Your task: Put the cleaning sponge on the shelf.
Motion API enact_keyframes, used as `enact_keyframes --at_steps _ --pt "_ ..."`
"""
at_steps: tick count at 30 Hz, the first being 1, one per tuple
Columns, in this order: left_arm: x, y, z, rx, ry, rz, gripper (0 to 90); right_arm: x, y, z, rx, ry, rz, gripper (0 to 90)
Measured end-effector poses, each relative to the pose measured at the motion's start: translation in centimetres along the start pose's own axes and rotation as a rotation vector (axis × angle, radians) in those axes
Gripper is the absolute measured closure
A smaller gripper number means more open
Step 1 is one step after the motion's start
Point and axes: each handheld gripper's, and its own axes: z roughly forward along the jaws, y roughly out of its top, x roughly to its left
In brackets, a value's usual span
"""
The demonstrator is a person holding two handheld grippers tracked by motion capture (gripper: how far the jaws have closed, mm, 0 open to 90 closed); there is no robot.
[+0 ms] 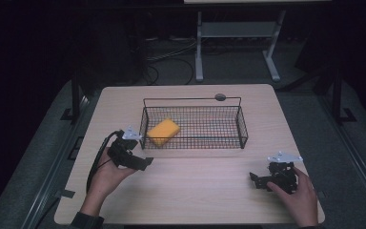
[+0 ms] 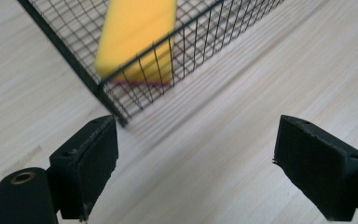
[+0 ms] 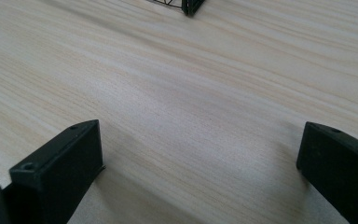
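Wooden table (image 1: 190, 186) bears unlabelled yellow sponge (image 1: 163, 131) inside wire basket (image 1: 242, 125).

no readable text, label or number anywhere

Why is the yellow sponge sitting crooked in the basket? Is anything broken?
Nothing looks broken or spilled. The yellow sponge just lies at a slant in the left end of the wire basket, not lined up with its sides. Both grippers are open and hold nothing.

High view overlooks table (image 1: 195, 191); gripper views skim it closely.
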Motion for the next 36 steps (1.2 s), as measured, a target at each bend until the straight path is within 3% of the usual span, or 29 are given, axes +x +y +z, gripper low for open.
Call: enact_keyframes --at_steps 13,26,31,36 --pt "0.0 -4.1 0.9 -0.020 0.035 -0.009 13.1 0.0 0.0 0.0 0.000 0.000 0.000 0.0" --pt "0.2 -7.9 2.1 0.033 0.046 -0.045 13.0 0.0 0.0 0.0 0.000 0.000 0.001 0.0" --pt "0.2 -8.5 2.5 0.054 0.044 -0.049 13.0 0.0 0.0 0.0 0.000 0.000 0.001 0.0" --pt "0.4 -8.7 2.6 0.043 0.037 -0.064 12.9 0.0 0.0 0.0 0.000 0.000 0.001 0.0"
